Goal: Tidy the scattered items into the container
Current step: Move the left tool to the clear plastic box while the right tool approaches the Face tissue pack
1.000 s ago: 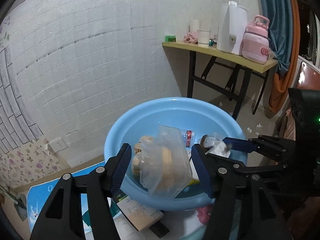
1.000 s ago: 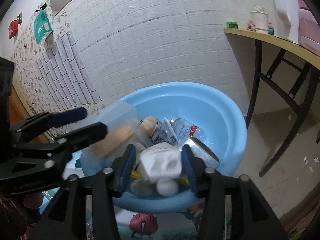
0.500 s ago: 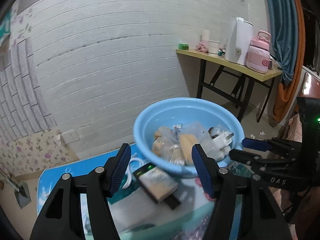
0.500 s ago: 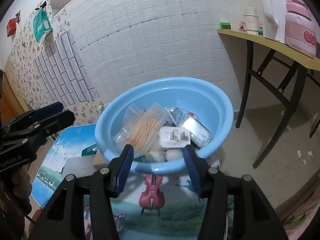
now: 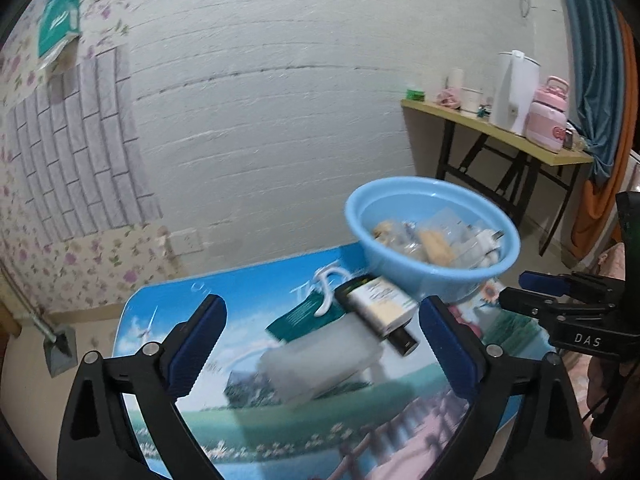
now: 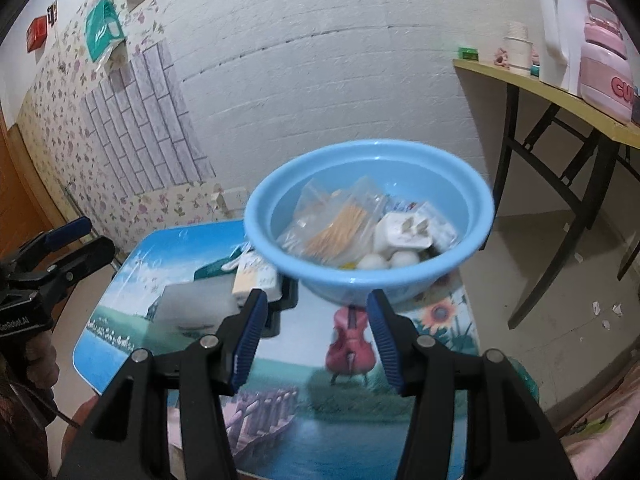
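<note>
Now the left gripper point(image 5: 320, 344) is opening wide over the table point(image 5: 280, 436), gripping nothing. Meanwhile the right gripper point(image 6: 316, 336) is hanging partly open and empty before the basin point(image 6: 368, 276).

Light is dim and flat in both views, cool and bluish, with no clear source in sight. Shadows are soft: a faint one under the basin point(image 6: 370, 216) on the table point(image 6: 132, 264). The left wrist view smears with motion blur (the wall's brick lines point(image 5: 280, 80) streak, and the box point(image 5: 376, 308) is fuzzy). The right view is sharper, though the table print softens near the bottom. Fisheye bends the walls and blackens the corners. A mild sheen sits inside the basin.
</note>
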A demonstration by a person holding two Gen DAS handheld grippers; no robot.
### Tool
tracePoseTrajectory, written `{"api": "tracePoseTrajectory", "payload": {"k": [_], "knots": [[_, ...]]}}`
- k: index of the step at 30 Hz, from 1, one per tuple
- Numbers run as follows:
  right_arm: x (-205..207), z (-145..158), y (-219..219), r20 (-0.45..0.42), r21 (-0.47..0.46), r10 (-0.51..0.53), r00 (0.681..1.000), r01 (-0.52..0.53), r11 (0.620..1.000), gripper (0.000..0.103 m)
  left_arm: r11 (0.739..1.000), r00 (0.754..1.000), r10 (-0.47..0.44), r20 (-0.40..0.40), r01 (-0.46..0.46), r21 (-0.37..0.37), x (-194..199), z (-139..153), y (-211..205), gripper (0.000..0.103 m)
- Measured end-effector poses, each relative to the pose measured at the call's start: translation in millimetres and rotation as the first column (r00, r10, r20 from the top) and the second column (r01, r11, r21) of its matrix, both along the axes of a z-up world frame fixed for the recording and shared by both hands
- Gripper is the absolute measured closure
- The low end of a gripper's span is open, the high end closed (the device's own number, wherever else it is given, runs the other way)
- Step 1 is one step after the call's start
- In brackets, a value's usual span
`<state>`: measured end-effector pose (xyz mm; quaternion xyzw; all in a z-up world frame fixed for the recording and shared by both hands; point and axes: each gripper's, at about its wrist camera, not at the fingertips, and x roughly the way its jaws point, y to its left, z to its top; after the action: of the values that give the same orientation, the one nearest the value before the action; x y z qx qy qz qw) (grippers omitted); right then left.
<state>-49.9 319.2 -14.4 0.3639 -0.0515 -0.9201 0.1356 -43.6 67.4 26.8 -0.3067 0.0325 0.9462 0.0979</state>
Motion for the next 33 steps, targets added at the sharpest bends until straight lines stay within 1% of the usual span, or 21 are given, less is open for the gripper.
{"api": "tracePoseTrajectory", "payload": {"k": [8,12,16,19,21,24,28,33], "knots": [[4,-13,-22,0.048,0.017,0.028,0.998,-0.029,0.999,0.051,0.999,0.998,0.036,0.059,-0.037,0.017,4,-24,-24,0.006],[1,-21,-30,0.068,0.020,0.042,0.997,-0.044,0.999,0.051,0.999,0.996,0.019,0.092,-0.022,0.024,0,-36,-27,0.006],[-2,-30,-40,0.094,0.030,0.057,0.994,-0.060,0.998,0.051,1.000,0.994,0.018,0.111,-0.020,0.012,-3,-49,-30,0.006],[-6,-35,-46,0.110,0.040,0.065,0.992,-0.070,0.997,0.051,0.999,0.990,0.012,0.143,-0.016,0.030,-9,-59,-36,0.006],[-10,-37,-49,0.123,0.043,0.069,0.990,-0.074,0.996,0.051,1.000,0.989,-0.013,0.150,0.009,0.028,-13,-62,-36,0.006],[-16,-39,-55,0.131,0.050,0.072,0.989,-0.079,0.996,0.051,0.997,0.985,-0.074,0.158,0.078,-0.021,-22,-69,-33,0.006],[-25,-41,-62,0.135,0.061,0.072,0.988,-0.081,0.995,0.051,0.985,0.974,-0.143,0.175,0.157,-0.069,-34,-80,-29,0.006],[-38,-49,-73,0.155,0.070,0.065,0.986,-0.077,0.995,0.051,0.970,0.959,-0.204,0.198,0.225,-0.090,-47,-94,-27,0.006]]}}
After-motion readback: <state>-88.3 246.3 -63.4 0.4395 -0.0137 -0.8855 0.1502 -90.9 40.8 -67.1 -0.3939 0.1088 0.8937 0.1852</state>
